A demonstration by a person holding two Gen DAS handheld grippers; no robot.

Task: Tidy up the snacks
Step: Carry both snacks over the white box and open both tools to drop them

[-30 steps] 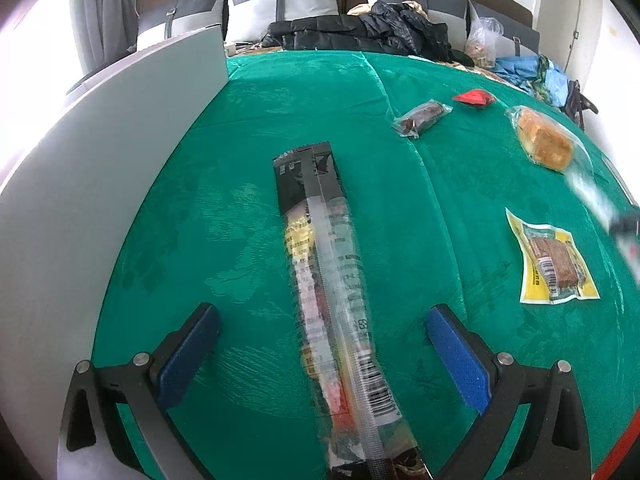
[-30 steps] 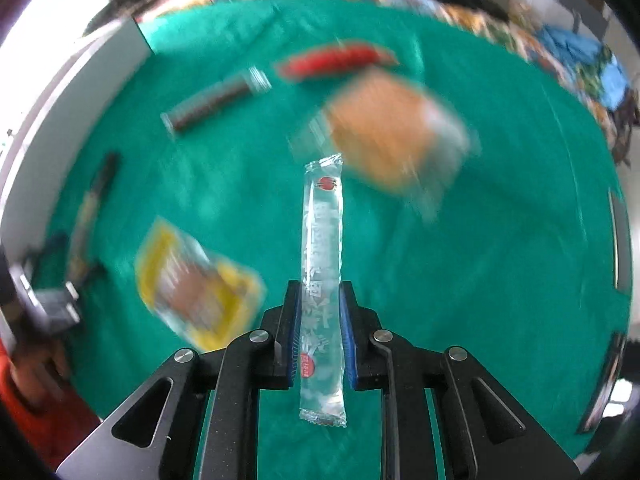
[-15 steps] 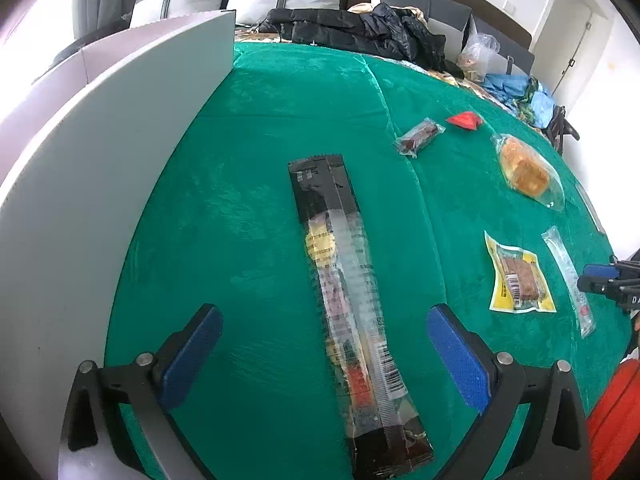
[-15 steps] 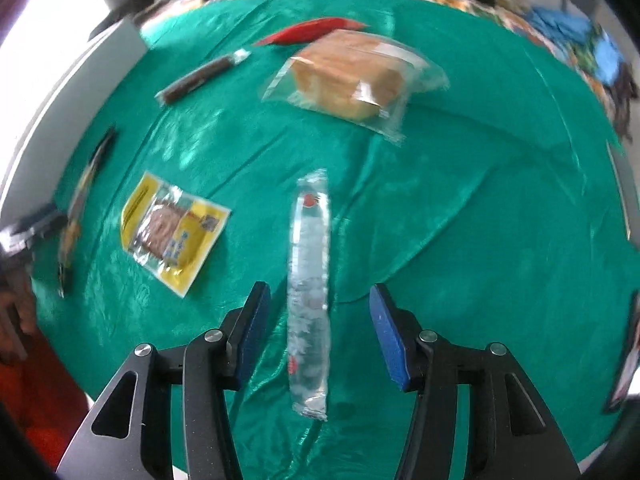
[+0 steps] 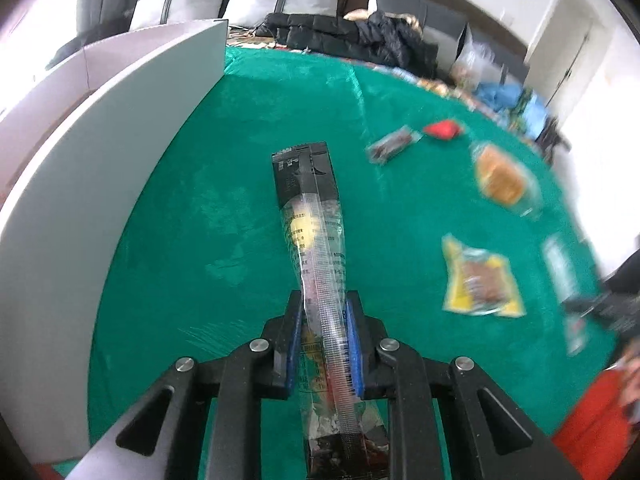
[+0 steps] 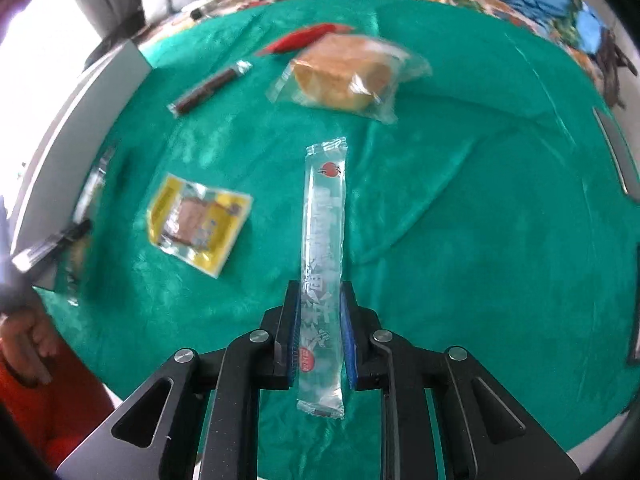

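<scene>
A surface covered in green velvety cloth (image 6: 460,184), creased into folds on the right side. Lying on it: a yellow snack packet (image 6: 198,222) toward the left; a bread roll in clear wrap (image 6: 344,76) farther back; a flat red packet (image 6: 306,38) just behind the bread, possibly touching it, though blur makes this unclear; and a thin dark snack bar (image 6: 208,90) to the left of those. A white upright panel (image 5: 100,184) runs along the left edge of the cloth. Dark clothing (image 5: 352,36) is heaped beyond the far edge.
</scene>
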